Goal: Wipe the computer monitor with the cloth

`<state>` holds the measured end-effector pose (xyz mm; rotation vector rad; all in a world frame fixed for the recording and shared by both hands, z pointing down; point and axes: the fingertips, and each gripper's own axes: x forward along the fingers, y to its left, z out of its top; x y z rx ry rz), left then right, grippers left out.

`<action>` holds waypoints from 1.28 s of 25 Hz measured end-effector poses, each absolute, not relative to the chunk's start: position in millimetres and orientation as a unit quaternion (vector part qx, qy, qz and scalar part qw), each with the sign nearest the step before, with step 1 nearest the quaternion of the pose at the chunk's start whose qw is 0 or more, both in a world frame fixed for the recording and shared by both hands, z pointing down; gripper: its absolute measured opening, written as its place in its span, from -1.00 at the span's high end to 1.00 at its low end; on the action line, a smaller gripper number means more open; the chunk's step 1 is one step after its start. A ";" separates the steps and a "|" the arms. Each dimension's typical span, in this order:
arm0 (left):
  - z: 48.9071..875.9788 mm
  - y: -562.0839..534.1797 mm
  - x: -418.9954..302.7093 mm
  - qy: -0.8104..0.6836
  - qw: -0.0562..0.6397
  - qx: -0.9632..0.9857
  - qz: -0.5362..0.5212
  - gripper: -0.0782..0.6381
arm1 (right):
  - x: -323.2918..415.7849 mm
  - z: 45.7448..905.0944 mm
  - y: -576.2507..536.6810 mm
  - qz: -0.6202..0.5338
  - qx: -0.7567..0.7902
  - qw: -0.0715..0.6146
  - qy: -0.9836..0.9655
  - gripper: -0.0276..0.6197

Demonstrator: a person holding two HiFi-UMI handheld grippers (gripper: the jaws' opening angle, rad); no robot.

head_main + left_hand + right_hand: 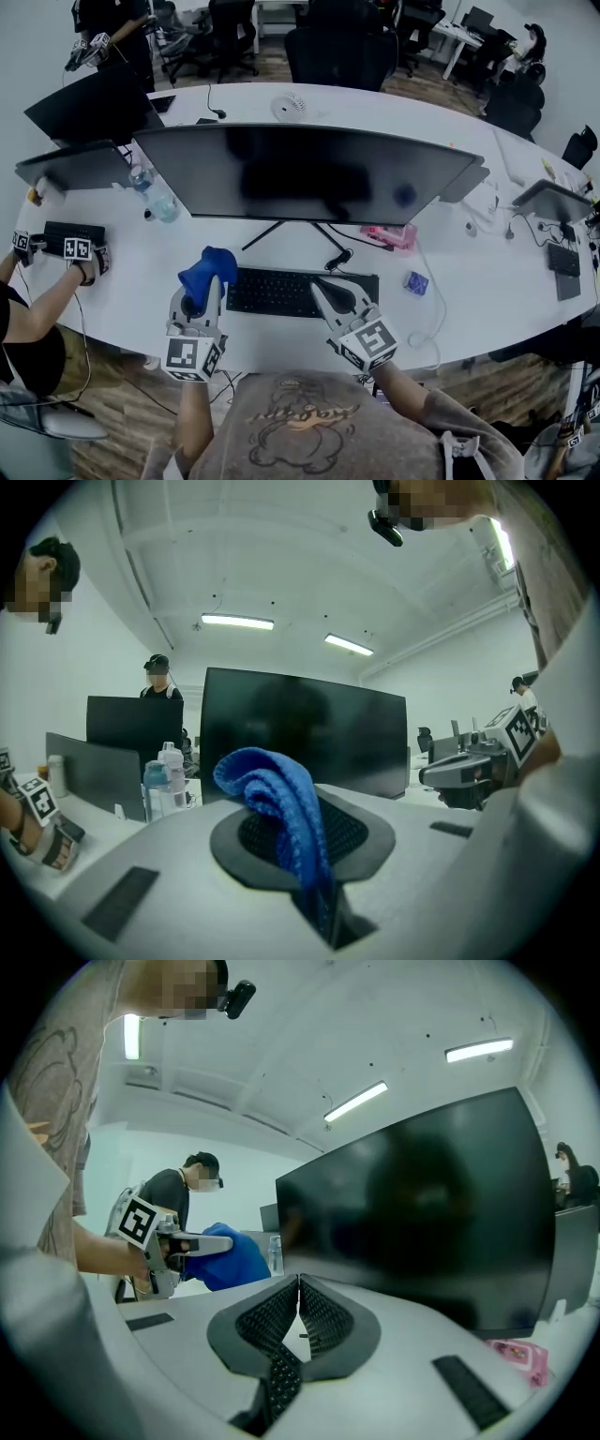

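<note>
Looking across the white desk (pixel 469 300), I see a clear plastic bottle (pixel 155 197) standing upright just left of the computer monitor (pixel 309 173); I cannot tell what is in it. My left gripper (pixel 202 292) has its jaws clamped on the blue cloth (pixel 211 265), which bunches up above the tips, in front of the screen and not touching it. My right gripper (pixel 328 298) hovers over the keyboard (pixel 272 292), with its jaws pressed together on nothing.

Cloth (pixel 279 808) tail (lower end) hidden between jaws.
</note>
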<state>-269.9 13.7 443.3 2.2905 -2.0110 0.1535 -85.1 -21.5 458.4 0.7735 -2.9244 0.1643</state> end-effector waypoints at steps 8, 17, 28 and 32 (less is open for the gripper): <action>458.3 -15.6 -313.8 -0.659 0.056 0.748 0.050 0.65 | -134.8 464.5 -47.0 0.056 0.245 0.062 -0.966 0.85; 484.2 -44.2 -348.9 -0.660 0.074 0.745 0.061 0.65 | -164.3 495.5 -64.3 0.080 0.240 0.084 -0.964 0.85; 531.1 -79.2 -387.4 -0.668 0.105 0.733 0.073 0.65 | -190.9 517.1 -84.7 0.093 0.228 0.106 -0.963 0.85; 549.4 -88.9 -396.6 -0.669 0.116 0.730 0.080 0.65 | -199.3 529.0 -90.5 0.096 0.223 0.119 -0.963 0.85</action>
